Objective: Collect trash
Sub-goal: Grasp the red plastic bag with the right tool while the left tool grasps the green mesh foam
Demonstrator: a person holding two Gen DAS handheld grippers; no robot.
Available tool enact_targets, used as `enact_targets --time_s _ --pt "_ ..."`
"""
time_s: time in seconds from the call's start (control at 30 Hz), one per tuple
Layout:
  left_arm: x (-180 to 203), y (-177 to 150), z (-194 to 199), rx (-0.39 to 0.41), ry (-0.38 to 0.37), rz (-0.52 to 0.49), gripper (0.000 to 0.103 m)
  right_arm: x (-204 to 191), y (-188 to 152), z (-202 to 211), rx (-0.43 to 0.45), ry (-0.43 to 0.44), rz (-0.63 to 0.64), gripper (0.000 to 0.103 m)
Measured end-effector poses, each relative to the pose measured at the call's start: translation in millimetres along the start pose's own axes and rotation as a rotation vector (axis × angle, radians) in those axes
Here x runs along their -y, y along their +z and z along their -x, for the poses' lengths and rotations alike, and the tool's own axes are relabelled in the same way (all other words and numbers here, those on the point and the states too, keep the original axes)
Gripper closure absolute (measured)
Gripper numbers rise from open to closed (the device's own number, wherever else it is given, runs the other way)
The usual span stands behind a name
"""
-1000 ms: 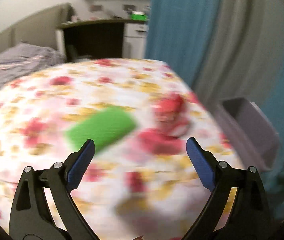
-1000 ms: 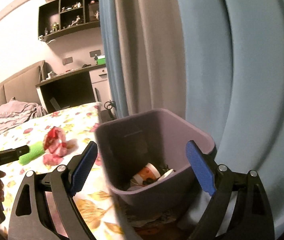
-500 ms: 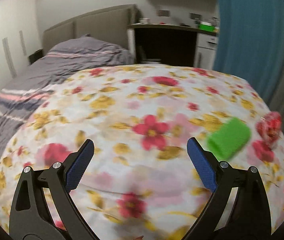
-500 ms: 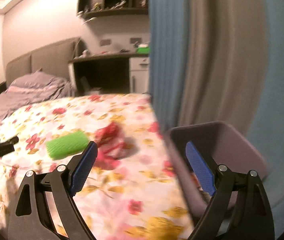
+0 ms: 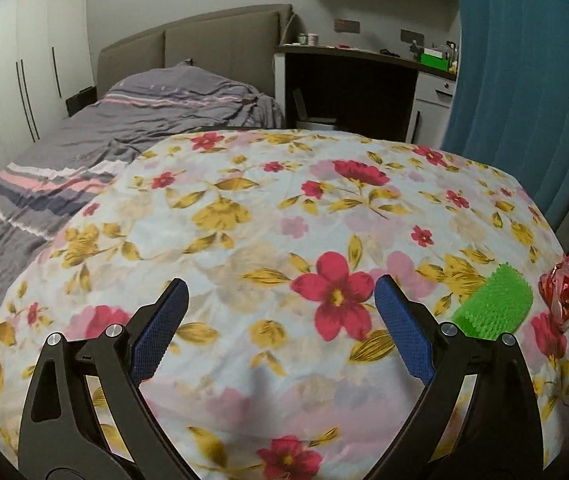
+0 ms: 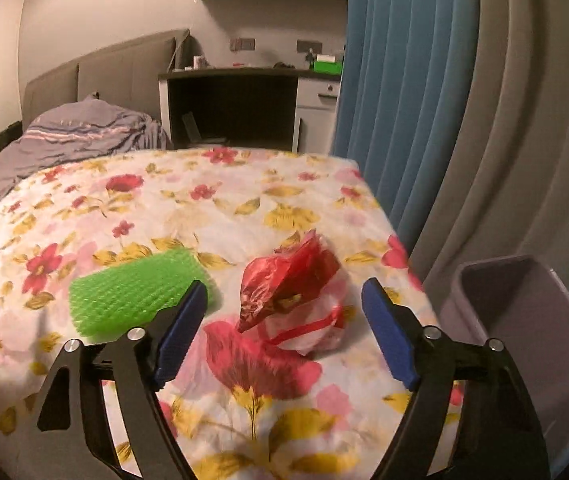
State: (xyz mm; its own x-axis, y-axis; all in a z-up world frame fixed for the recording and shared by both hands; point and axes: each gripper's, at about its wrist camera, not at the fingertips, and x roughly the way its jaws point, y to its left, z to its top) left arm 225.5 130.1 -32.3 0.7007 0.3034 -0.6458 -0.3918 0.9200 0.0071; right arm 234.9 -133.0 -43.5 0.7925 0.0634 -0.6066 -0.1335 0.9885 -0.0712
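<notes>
you are reaching over a bed spread with a floral sheet (image 6: 212,216), and two pieces of trash are still lying on it, so the collecting is not finished. a crumpled red and white plastic bag (image 6: 292,292) is sitting near the sheet's right edge, and a green bumpy foam sleeve (image 6: 132,292) is lying just beside it on the left, apart from it. your right claw (image 6: 284,328) is pointing down at the bag with its jaws closing; the bag is lying ahead of the pads and nothing is being pinched yet. your left claw (image 5: 280,328) is hanging spread wide over bare sheet, holding nothing, with the green sleeve (image 5: 492,308) and the red bag (image 5: 564,284) off to its right.

a grey plastic bin (image 6: 524,320) is standing off the bed's right edge, lower than the sheet, its inside not showing here. blue and grey curtains (image 6: 444,120) are hanging close behind it, so you are working with little room on that side. the sheet is lying open toward the rumpled grey bedding and the headboard.
</notes>
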Motion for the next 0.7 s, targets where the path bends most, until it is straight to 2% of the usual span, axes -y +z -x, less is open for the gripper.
enact_targets --time_s 0.13,0.2,0.47,0.7 --pt "6 0 -7 -0.008 -0.024 0.001 0.010 2 -1 -11 -0.028 -0.008 0.005 0.039" --pt "8 0 -10 -0.015 -0.044 0.005 0.010 4 -1 -14 -0.043 -0.001 0.005 0.054" --pt "37 -8 -6 -0.020 -0.169 -0.058 0.010 5 -3 -12 -0.043 0.013 0.011 0.064" --pt "85 -15 -4 -0.058 -0.345 -0.154 0.010 16 -9 1 -0.032 0.023 -0.019 0.066"
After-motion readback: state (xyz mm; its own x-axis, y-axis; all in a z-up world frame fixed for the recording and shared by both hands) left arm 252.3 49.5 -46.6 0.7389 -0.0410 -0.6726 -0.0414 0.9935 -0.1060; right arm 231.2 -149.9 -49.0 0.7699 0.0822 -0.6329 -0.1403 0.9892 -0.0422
